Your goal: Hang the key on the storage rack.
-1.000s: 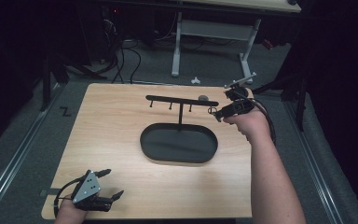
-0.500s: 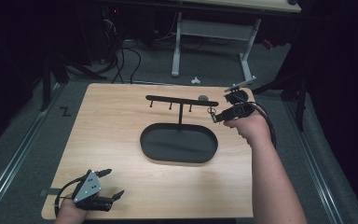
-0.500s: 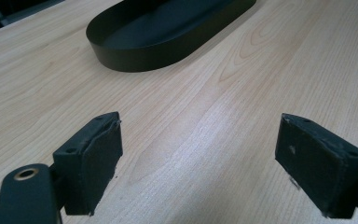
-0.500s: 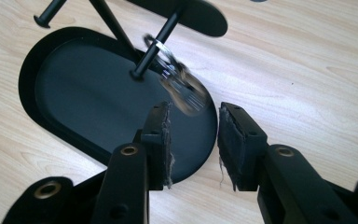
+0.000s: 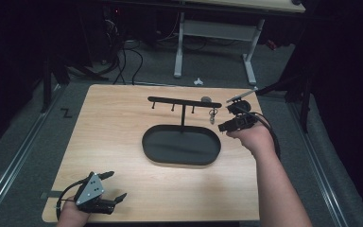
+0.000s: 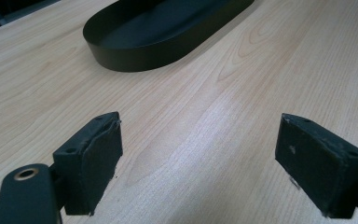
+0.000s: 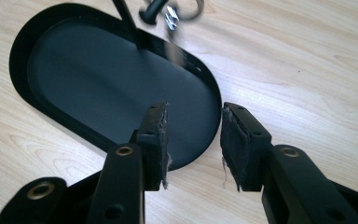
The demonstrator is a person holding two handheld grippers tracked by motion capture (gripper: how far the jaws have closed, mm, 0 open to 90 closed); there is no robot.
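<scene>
The right claw point(image 5: 225, 118) is held with its jaws parted a little and nothing between them, just beside a small metal ring point(image 5: 212, 115) hung from the right end of the black hook stand point(image 5: 184, 102) above its oval tray point(image 5: 181, 156) — a hanging step seems finished. The left claw point(image 5: 116, 187) rests wide and empty at the near worktop point(image 5: 113, 123) corner — the next move cannot be told

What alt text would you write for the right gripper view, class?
The right claw, its jaws slightly apart and empty, hovers over the near rim of a black oval tray on a light wooden table. A small metal ring hangs from the stand above the tray.
</scene>
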